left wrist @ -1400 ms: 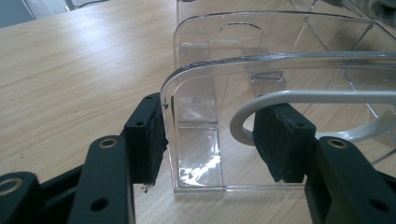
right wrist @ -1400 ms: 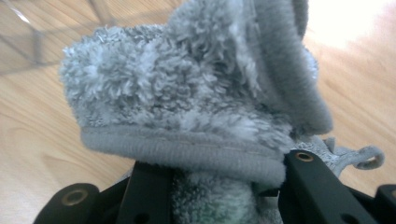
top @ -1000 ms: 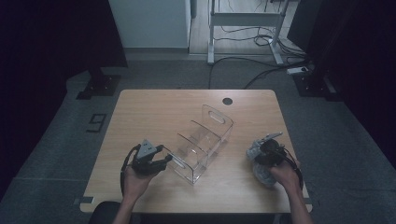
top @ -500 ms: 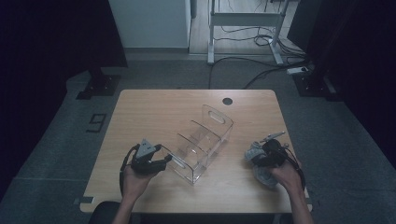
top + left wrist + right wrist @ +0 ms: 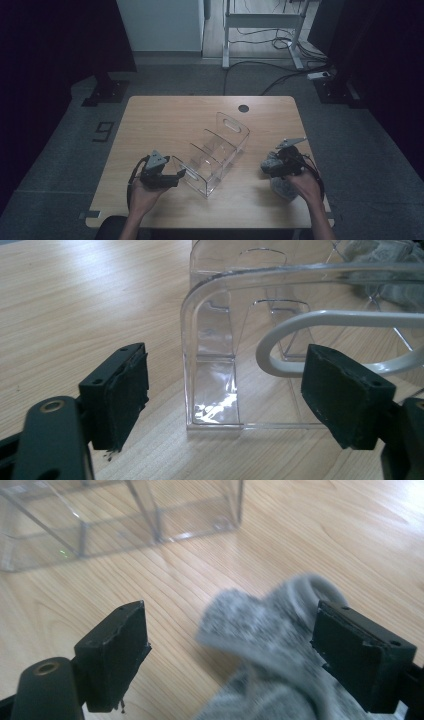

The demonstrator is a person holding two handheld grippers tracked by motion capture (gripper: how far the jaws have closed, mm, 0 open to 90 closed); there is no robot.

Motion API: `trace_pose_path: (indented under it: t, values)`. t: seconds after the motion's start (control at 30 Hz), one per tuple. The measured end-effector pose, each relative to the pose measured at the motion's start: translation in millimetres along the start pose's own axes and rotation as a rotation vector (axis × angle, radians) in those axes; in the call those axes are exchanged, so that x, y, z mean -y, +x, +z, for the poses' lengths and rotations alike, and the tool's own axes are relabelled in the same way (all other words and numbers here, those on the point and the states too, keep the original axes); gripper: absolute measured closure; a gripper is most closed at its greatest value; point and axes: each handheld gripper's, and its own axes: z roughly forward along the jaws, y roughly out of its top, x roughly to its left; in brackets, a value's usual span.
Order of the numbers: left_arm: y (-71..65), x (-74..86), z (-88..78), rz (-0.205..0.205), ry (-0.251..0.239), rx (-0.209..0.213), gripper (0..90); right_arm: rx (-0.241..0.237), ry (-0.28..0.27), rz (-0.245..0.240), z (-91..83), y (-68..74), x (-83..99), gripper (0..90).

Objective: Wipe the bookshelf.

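Organizer mid-table, a gripper at each end

The divided organizer (image 5: 215, 152) sits on the table (image 5: 165, 117), running from the near left towards the far right. The left gripper (image 5: 172, 177) is just at its near-left end wall. Well apart to the right, the right gripper (image 5: 270, 167) hangs over a sock (image 5: 270, 645) lying on the tabletop near the right edge.

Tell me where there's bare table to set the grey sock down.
Bare wood runs from the clear divided bin to the table's far-left corner, and along the far edge by the round hole. The near edge is crowded, around both grippers and the sock.
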Motion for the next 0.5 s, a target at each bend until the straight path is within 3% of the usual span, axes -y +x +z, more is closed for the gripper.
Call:
trace_pose_path:
  t: [0.5]
  values:
    - [0.2,3.2,0.6,-0.013,0.028,0.014,14.2,-0.12,-0.053,-0.069,20.1,3.7,-41.3,12.9]
